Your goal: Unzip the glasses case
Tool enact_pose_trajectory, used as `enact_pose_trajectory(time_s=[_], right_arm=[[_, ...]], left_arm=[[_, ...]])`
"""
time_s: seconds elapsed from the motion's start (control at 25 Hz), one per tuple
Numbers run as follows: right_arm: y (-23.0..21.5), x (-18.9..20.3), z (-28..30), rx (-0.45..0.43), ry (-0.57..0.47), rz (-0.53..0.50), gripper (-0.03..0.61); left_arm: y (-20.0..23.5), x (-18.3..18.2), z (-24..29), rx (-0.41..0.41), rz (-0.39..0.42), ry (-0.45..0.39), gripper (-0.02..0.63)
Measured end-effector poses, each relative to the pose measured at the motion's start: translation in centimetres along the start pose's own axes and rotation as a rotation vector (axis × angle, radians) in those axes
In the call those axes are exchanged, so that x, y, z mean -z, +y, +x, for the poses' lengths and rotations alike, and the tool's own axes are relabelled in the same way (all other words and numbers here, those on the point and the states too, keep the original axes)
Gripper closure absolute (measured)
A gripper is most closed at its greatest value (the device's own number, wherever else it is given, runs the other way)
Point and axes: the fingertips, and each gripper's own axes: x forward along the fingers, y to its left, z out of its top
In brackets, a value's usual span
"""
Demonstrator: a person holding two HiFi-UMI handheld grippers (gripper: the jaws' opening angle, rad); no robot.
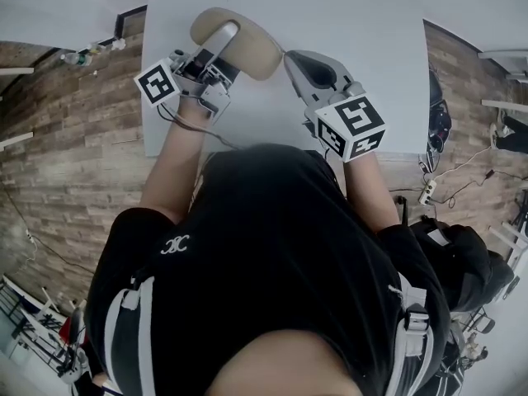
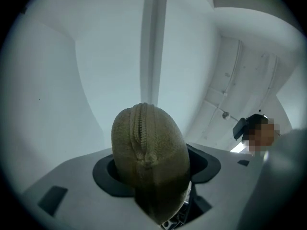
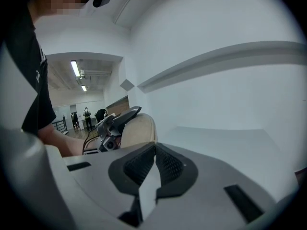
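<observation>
There is one olive-tan oval fabric glasses case (image 1: 257,52), at 12 o'clock in the head view and raised off the one white tabletop (image 1: 371,40). Two hand-held grippers work on it. The left hand-held gripper (image 1: 224,40) comes in from 8 o'clock and has its jaws spread wide and clamped on the case's left half. Its own view shows the case end-on between the jaws, with the closed zip line (image 2: 143,128) running along the ridge. The right hand-held gripper (image 1: 293,60) has its jaws pressed together, with its tip at the case's 3 o'clock end. Whether a zip pull is pinched there cannot be told. Each gripper carries one cube with black-and-white square markers, two cubes in all: the left cube (image 1: 158,82) and the right cube (image 1: 353,126). The person's black shirt (image 1: 272,246) fills the 6 o'clock part of the head view and covers the tabletop's near edge. It bears a small white interlocked emblem (image 1: 175,244). The wood-plank floor (image 1: 66,155) lies at 9 and 3 o'clock, with a white power strip (image 1: 427,190) and cables at 3 o'clock.
</observation>
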Motion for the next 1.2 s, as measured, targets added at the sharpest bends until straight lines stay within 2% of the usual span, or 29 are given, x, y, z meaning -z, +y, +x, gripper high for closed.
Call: enact_pose_trajectory(time_s=[0.16,0.44,0.72,0.88,1.04,1.2], right_arm=[[0.5,0.3,-0.1,-0.019,0.012,-0.018,0.554],[2.2,1.6,0.3,-0.063,0.064,-0.031,0.555],[4.8,3.9,0.8,-0.127,0.123,-0.053,0.555],[6.1,4.5,1.5,-0.153,0.159,-0.132,0.555],[6.9,5.1,2.3,-0.15,0.186,-0.184,0.555],[7.6,4.7,2.5,-0.12,0.145,-0.183,0.555]], left_arm=[[0.1,-1.1,-0.1,0.012,-0.026,-0.063,0.321],[0.7,-2.0,-0.6,-0.004,-0.07,-0.119,0.321],[1.8,-1.6,-0.6,-0.029,-0.112,-0.121,0.321],[2.4,-1.2,-0.6,-0.041,-0.14,-0.127,0.321],[3.5,-1.1,-1.0,-0.073,-0.177,-0.139,0.322],[3.7,-1.2,-1.4,-0.082,-0.214,-0.18,0.322]])
